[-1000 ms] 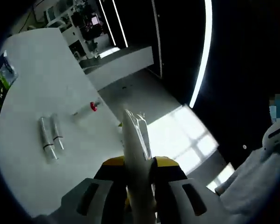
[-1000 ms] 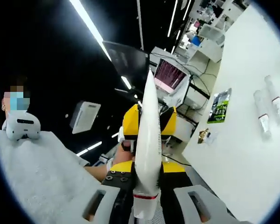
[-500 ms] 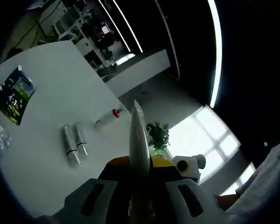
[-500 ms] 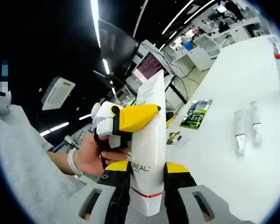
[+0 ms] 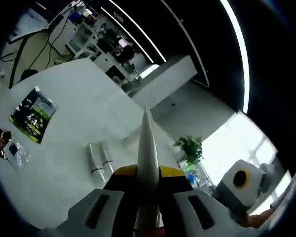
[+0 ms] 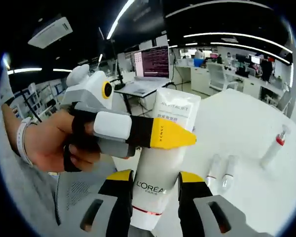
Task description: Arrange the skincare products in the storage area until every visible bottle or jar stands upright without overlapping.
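Right tool (image 6: pixel 155 192): jaws clamped on the white plastic L'Oréal cream tube (image 6: pixel 160 163), now face-on.
Left tool (image 5: pixel 147 173): jaws pinch the tube's flat crimped end.
Change: both views swung toward the white table (image 5: pixel 84 108).
Outward: two small clear tubes (image 5: pixel 98 160) lying at 10 o'clock; red-capped bottle (image 6: pixel 273 149) upright at 2 o'clock.
Meaning: likely hand-over before standing it.

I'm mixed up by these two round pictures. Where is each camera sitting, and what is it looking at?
Left gripper view: rides on the left gripper, looking along the edge-on white tube it clamps, over the white table with two small tubes and a green packet.
Right gripper view: rides on the right gripper, facing the L'Oreal tube's label; the person's hand brings the left gripper across it.
Shared: both grippers hold the same tube, and both views see the table and small tubes.
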Motion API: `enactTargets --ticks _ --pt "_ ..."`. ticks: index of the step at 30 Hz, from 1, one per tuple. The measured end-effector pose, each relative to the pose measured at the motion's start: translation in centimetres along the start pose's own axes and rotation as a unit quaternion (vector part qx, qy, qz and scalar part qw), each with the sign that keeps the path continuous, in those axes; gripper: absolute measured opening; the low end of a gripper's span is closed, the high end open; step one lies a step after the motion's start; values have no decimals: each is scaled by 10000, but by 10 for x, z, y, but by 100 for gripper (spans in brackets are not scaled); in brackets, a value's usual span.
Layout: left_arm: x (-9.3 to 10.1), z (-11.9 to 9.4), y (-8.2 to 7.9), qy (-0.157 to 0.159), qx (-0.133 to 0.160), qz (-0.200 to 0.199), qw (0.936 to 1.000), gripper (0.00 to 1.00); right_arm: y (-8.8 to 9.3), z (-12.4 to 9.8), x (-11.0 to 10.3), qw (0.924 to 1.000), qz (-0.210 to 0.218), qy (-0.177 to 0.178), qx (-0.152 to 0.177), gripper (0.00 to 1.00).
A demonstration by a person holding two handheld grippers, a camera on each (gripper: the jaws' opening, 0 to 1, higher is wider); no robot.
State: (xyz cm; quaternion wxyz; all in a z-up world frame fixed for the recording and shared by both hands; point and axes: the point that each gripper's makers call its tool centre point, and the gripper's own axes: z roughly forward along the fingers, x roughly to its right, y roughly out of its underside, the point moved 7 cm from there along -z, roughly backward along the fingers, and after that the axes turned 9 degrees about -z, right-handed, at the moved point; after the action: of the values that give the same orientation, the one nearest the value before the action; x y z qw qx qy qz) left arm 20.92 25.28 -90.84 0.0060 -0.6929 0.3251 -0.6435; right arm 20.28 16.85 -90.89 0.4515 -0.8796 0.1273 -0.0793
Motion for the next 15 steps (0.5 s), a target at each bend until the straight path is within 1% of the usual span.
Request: enactTargets --ticks 3,5,6,7,8,11,15 --pt "3 0 1 -13 31 2 10000 9 -3 2 1 9999 -16 133 -5 30" --pt "7 1 3 -18 42 78 10000 9 -4 2 2 9995 -175 274 -7 31" --pt "9 1 4 -17 81 179 9998 10 -5 2 3 9986 -352 400 -18 32" --pt "9 2 4 -34 80 289 9995 10 -4 3 3 9984 -383 422 -52 31" --pt "10 3 4 -37 32 389 9992 10 -2 3 4 9986 -338 408 -48 31" --pt "7 3 7 -8 -121 278 9995 11 4 1 10 9990 -279 322 -106 27" --pt "8 2 9 157 -335 180 9992 13 10 -5 11 9995 -231 227 16 22"
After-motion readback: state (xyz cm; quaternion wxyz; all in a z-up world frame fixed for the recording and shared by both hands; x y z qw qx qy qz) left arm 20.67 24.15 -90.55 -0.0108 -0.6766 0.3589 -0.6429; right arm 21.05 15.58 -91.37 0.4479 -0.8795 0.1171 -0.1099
